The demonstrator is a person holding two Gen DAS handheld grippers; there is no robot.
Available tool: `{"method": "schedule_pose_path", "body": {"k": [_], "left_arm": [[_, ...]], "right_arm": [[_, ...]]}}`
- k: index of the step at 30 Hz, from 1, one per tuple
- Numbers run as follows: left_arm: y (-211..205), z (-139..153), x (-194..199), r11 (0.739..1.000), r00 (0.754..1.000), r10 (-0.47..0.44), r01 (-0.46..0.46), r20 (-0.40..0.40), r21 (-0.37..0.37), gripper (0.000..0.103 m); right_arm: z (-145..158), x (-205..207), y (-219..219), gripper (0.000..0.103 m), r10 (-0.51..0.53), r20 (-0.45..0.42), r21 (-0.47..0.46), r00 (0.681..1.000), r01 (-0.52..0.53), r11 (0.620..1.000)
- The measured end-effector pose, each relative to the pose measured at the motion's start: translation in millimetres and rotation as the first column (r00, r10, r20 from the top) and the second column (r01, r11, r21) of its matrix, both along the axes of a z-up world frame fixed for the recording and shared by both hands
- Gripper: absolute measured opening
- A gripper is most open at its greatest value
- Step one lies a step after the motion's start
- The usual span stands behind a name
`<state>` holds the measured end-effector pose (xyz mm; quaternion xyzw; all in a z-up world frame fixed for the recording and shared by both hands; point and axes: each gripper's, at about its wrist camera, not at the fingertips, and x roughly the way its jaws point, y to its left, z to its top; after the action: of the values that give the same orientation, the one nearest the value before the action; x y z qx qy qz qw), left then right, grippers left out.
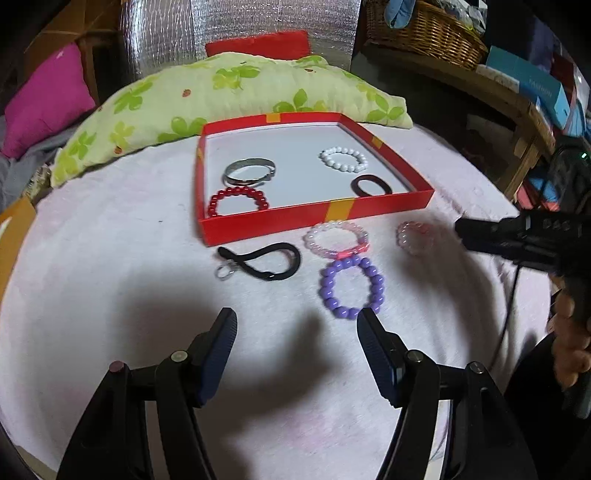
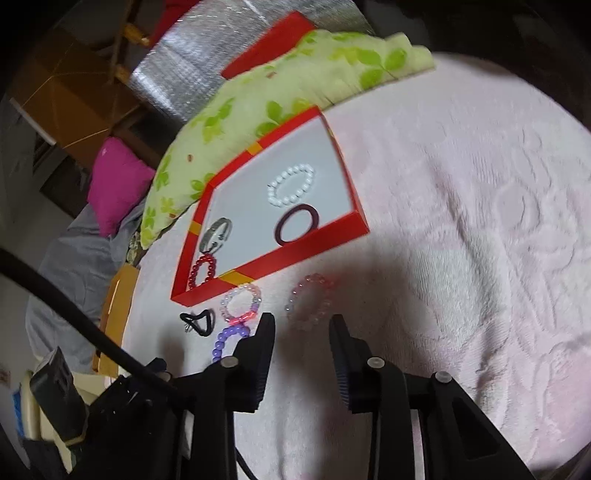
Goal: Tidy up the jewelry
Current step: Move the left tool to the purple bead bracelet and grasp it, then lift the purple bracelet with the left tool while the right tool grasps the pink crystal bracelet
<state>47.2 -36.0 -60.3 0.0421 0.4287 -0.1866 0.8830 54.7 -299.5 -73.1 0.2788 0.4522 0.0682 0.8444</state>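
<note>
Five beaded bracelets (image 1: 352,287), one metal bangle (image 1: 248,172), two black hair ties (image 1: 370,185), one red tray (image 1: 314,218).

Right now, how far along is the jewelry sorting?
About half done. Four pieces lie in the red box: silver bangle, red bead bracelet, white bead bracelet, dark hair tie. Both claws, left claw and right claw, are open and empty. Left on the blanket: black strap, pale pink bracelet, purple bracelet, clear pink bracelet.

Likely home bedroom: floral pillow (image 1: 207,96), pink blanket (image 1: 110,258), wicker basket (image 1: 424,33), magenta cushion (image 1: 48,99).
</note>
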Motion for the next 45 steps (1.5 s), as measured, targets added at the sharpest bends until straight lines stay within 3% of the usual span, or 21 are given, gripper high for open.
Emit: {"method": "schedule_pose_path", "body": {"k": [11,14,17,19,21,23,32,39,42,45], "left_arm": [[-15.7,-22.6,23.9,0.999,0.996,-0.001,-0.003,-0.085,-0.043,0.068],[-21.1,-26.0,25.7,0.999,0.996,-0.025,0.022,-0.083,-0.044,0.05],[-25.3,-26.7,24.3,0.998,0.996,-0.048,0.046,-0.071,-0.04,0.034],[-26.3,-26.9,23.8,0.998,0.996,-0.057,0.054,-0.067,-0.036,0.019],[-24.2,-26.9,23.8,0.998,0.997,-0.05,0.048,-0.062,-0.029,0.01],[-19.6,-25.8,24.2,0.998,0.997,-0.044,0.042,-0.066,-0.038,0.01],[-0.6,-19.5,23.9,0.998,0.997,-0.014,0.01,-0.073,-0.062,0.01],[6.5,-15.6,20.7,0.998,0.998,-0.003,0.0,-0.065,-0.06,0.01],[8.4,-15.8,20.3,0.999,0.998,0.0,-0.003,-0.061,-0.049,0.01],[10.9,-15.7,19.4,1.0,0.999,0.007,-0.008,-0.051,-0.027,0.01]], "right_arm": [[-16.7,22.8,17.2,0.033,0.004,-0.007,-0.081,1.0,-0.005,0.997],[-23.5,28.4,26.3,0.03,0.021,-0.024,-0.129,0.999,-0.024,0.991],[-23.9,29.1,33.3,0.013,0.028,-0.017,-0.21,0.999,-0.031,0.977],[-23.3,27.5,32.6,0.012,0.026,-0.014,-0.225,1.0,-0.028,0.974],[-20.9,24.9,30.9,0.011,0.021,-0.007,-0.235,1.0,-0.022,0.972],[-16.9,21.6,29.9,0.004,0.023,0.001,-0.245,1.0,-0.022,0.969],[-8.6,10.0,7.4,0.004,-0.014,0.001,-0.16,1.0,0.014,0.987],[-9.2,11.7,6.1,0.007,-0.025,-0.001,-0.107,1.0,0.025,0.994],[-9.2,13.5,9.1,0.02,-0.03,-0.003,-0.121,1.0,0.029,0.992],[-12.4,17.2,13.1,0.02,-0.026,-0.012,-0.138,1.0,0.024,0.99]]}}
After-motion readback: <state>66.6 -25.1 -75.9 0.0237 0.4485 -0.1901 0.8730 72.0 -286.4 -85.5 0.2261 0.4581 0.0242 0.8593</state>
